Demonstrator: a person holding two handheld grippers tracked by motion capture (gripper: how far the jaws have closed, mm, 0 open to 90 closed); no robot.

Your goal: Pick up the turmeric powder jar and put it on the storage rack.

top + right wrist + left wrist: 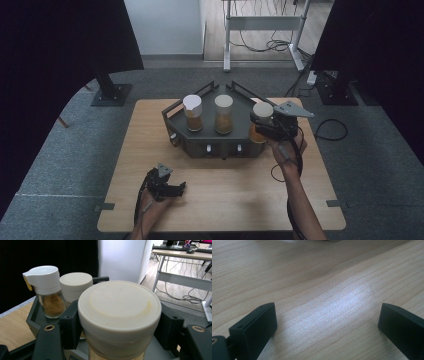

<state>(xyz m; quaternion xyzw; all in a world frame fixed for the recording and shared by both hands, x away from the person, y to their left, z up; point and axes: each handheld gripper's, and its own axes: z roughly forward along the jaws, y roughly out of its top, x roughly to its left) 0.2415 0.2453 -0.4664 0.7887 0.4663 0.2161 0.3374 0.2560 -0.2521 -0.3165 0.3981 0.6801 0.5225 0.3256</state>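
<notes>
We have the right tool [120,340] clamped just under the lid of a stiff, smooth, likely breakable spice jar [119,315], while the left tool [324,325] rests apart, empty.

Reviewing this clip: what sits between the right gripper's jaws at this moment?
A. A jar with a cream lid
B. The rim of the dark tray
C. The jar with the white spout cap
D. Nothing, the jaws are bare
A. In the right gripper view the right gripper clamps the cream-lidded jar from both sides, while the spout-capped jar stands apart on the tray.
</notes>
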